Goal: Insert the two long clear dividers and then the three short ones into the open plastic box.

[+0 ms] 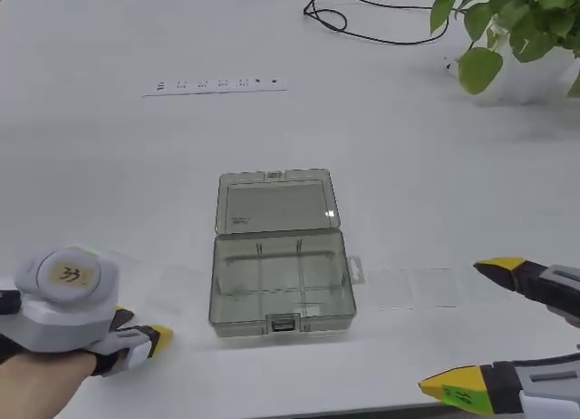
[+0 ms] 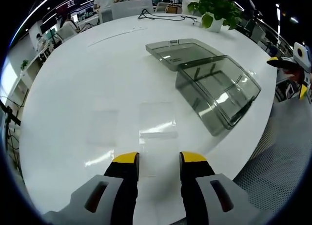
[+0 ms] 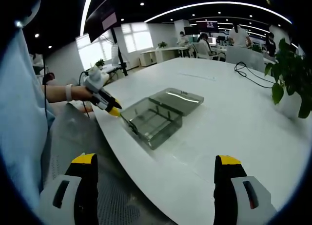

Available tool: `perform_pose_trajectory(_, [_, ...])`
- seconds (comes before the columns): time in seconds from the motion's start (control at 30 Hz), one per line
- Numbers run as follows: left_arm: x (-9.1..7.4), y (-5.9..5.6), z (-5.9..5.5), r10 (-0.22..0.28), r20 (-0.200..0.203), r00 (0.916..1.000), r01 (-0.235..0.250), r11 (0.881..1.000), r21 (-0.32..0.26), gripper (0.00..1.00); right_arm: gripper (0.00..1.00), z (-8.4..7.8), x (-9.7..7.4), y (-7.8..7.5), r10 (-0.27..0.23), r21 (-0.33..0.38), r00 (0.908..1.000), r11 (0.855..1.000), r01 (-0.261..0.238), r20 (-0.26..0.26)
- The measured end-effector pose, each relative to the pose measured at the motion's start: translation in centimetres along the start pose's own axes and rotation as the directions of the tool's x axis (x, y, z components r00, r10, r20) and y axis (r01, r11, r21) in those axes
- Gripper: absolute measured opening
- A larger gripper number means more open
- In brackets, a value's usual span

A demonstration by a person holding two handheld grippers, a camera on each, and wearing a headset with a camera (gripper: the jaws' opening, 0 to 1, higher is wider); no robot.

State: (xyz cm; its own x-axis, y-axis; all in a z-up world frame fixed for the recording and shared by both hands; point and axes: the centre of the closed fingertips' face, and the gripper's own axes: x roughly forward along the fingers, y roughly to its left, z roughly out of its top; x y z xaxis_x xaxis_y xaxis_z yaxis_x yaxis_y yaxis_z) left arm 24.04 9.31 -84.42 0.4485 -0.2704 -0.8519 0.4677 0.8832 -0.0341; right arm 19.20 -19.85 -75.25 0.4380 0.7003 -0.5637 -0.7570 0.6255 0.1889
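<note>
**Position of work.** The open plastic box (image 1: 240,324) sits on the tabletop (image 1: 408,165) in front of the person. Its lid (image 1: 275,201) is folded back flat on the far side.

**Contents.** Faint lines cross the inside of the box lengthwise and crosswise. I cannot tell whether they are fitted dividers or moulded slots. Nothing else lies in it.

**Loose parts.** Clear sheets lie flat on the tabletop on both sides of the box. 1 group (image 1: 177,287) is on its left and another (image 1: 412,287) on its right. They are too faint to sort into long and short.

**Left gripper** (image 2: 159,161). The jaws are partly open and hold nothing. In the left gripper view 1 clear sheet (image 2: 157,120) lies just ahead of the tips, in line with the gap. A 2nd sheet (image 2: 102,127) lies beside it on the side away from the box. I cannot make out the near sheet's long axis.

**Right gripper** (image 1: 471,324). The jaws are spread wide and empty, near the front edge of the tabletop. The right-hand sheets lie between it and the box.

**Judgement.** The left gripper is better placed for the next pick-up, with a sheet straight ahead of it. A thin sheet lying flat will probably be hard to get a jaw under.
</note>
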Motion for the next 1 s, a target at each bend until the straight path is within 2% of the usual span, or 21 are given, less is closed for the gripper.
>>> perform_pose_trajectory(0.27, [0.2, 0.1, 0.0, 0.001, -0.041, 0.9992, 0.000, 1.000, 0.009, 0.32, 1.00, 0.0, -0.5, 0.8, 0.010, 0.012, 0.9999, 1.000, -0.010, 0.007])
perform_pose_trajectory(0.43, [0.2, 0.1, 0.0, 0.006, -0.096, 0.9954, -0.005, 1.000, 0.020, 0.32, 1.00, 0.0, -1.1, 1.9, 0.016, 0.024, 0.9999, 1.000, -0.016, 0.006])
perform_pose_trajectory(0.63, [0.3, 0.1, -0.1, 0.008, -0.143, 0.9897, -0.003, 1.000, 0.029, 0.31, 1.00, -0.3, -1.6, 3.4, 0.025, 0.036, 0.9997, 0.999, -0.025, -0.003])
perform_pose_trajectory(0.83, [0.2, 0.0, -0.2, 0.006, -0.148, 0.9889, -0.001, 0.999, 0.032, 0.31, 1.00, 0.3, -1.8, 4.0, 0.006, 0.057, 0.9999, 0.998, -0.006, 0.016])
perform_pose_trajectory(1.0, [0.0, -0.1, -0.3, 0.015, -0.129, 0.9916, -0.011, 1.000, 0.028, 0.30, 1.00, 0.3, -1.8, 3.8, -0.009, 0.079, 0.9998, 0.997, 0.008, 0.019])
